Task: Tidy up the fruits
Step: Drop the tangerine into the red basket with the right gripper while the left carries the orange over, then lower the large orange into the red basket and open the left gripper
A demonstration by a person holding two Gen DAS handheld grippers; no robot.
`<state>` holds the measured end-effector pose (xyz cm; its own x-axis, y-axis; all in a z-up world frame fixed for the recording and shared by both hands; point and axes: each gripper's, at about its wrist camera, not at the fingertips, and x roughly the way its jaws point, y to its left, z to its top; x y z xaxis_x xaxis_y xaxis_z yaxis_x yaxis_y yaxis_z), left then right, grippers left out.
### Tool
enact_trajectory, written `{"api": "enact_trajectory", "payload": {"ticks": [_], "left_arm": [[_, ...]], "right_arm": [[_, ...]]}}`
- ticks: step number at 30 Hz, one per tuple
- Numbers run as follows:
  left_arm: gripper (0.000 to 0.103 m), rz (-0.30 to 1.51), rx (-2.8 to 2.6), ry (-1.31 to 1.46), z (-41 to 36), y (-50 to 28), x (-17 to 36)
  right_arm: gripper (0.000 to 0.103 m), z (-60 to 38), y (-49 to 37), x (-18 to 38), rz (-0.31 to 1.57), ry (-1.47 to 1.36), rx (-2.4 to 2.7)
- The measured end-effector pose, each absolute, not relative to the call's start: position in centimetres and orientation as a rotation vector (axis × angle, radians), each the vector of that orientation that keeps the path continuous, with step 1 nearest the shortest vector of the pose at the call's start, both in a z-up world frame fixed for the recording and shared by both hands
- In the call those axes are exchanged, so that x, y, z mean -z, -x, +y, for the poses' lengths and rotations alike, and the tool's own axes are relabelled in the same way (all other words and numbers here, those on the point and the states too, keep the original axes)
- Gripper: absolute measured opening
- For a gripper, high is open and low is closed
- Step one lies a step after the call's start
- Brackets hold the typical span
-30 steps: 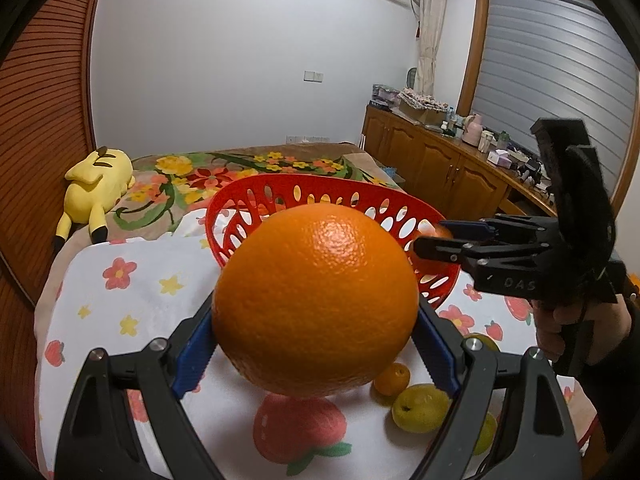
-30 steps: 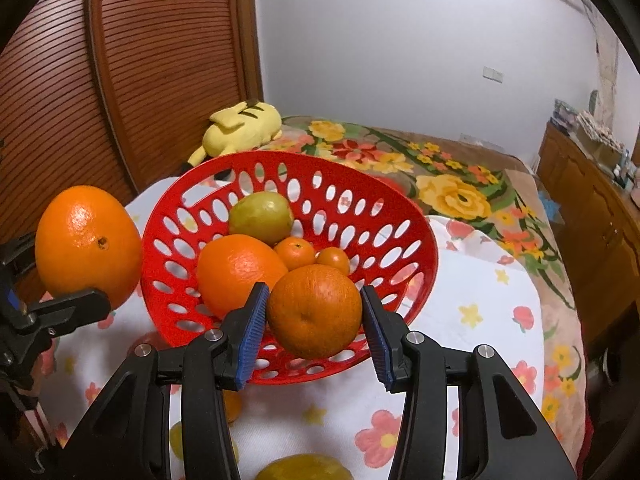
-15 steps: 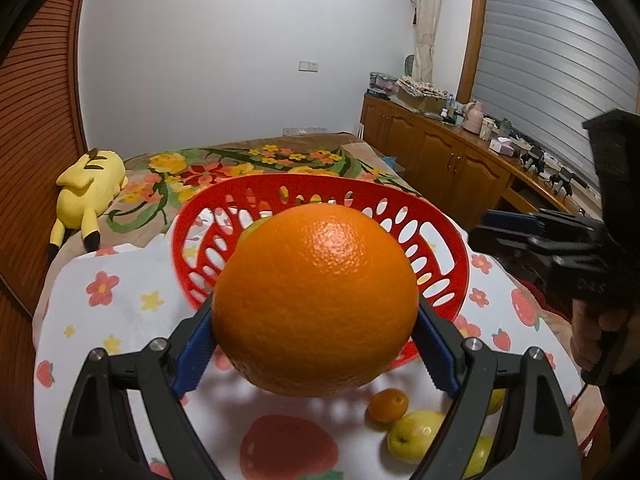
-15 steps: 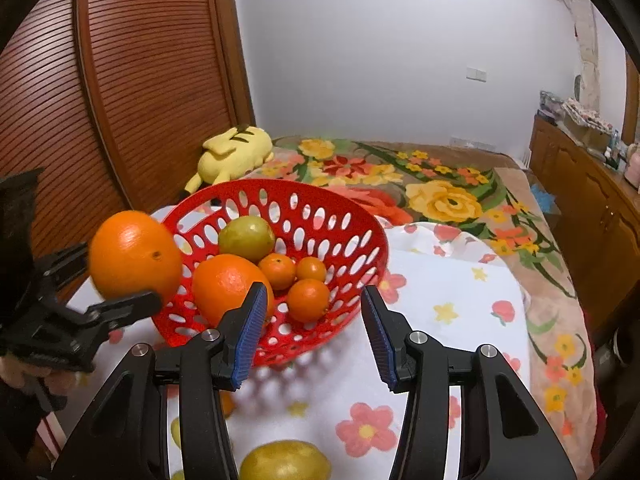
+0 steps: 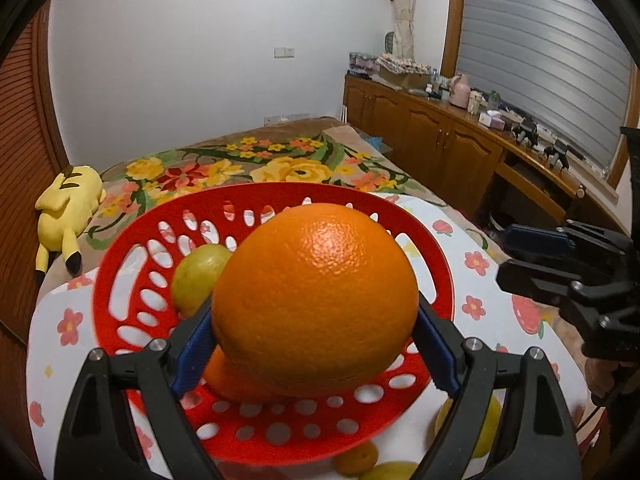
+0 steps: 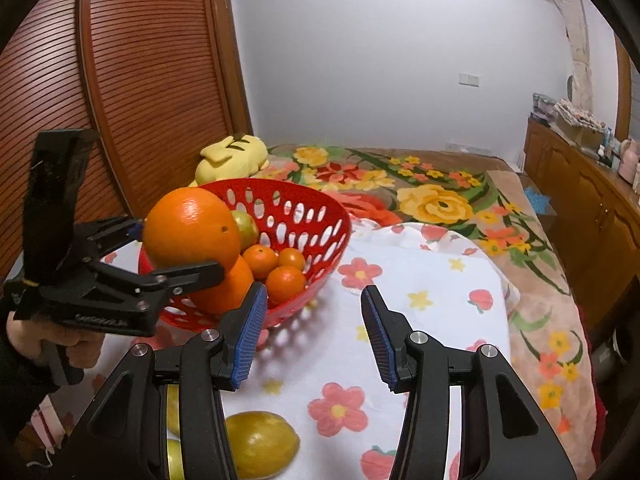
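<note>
My left gripper (image 5: 316, 340) is shut on a large orange (image 5: 314, 306) and holds it above the red perforated basket (image 5: 132, 276). The right wrist view shows the same orange (image 6: 190, 230) over the basket's near rim (image 6: 320, 204). Inside the basket lie a green fruit (image 6: 246, 226), another large orange (image 6: 228, 288) and three small tangerines (image 6: 284, 282). My right gripper (image 6: 312, 336) is open and empty, over the tablecloth to the right of the basket. A yellow lemon (image 6: 260, 444) lies on the cloth below it.
The table carries a white flowered cloth (image 6: 420, 280). More yellow fruit (image 5: 488, 428) and a small tangerine (image 5: 356, 458) lie in front of the basket. A bed with a floral cover (image 6: 400, 184) and a yellow plush toy (image 5: 66, 204) lies beyond. Wooden cabinets (image 5: 440, 148) stand on the right.
My left gripper has carried the large orange forward over the basket. My right gripper let go of its small orange in the basket, opened and drew back to the right.
</note>
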<state>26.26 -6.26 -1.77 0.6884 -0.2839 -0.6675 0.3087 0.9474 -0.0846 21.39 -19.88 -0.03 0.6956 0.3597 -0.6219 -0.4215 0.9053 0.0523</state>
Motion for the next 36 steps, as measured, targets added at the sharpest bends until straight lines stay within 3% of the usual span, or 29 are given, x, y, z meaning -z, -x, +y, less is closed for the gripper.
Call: {"api": "enact_trajectory", "payload": {"ticks": [36], "left_arm": [[0.089,0.887,0.289,-0.106,-9.7,-31.0,3.9]], "right_arm": [[0.052,-21.6,-20.4,1.0,0.67,0.084,-0.496]]}}
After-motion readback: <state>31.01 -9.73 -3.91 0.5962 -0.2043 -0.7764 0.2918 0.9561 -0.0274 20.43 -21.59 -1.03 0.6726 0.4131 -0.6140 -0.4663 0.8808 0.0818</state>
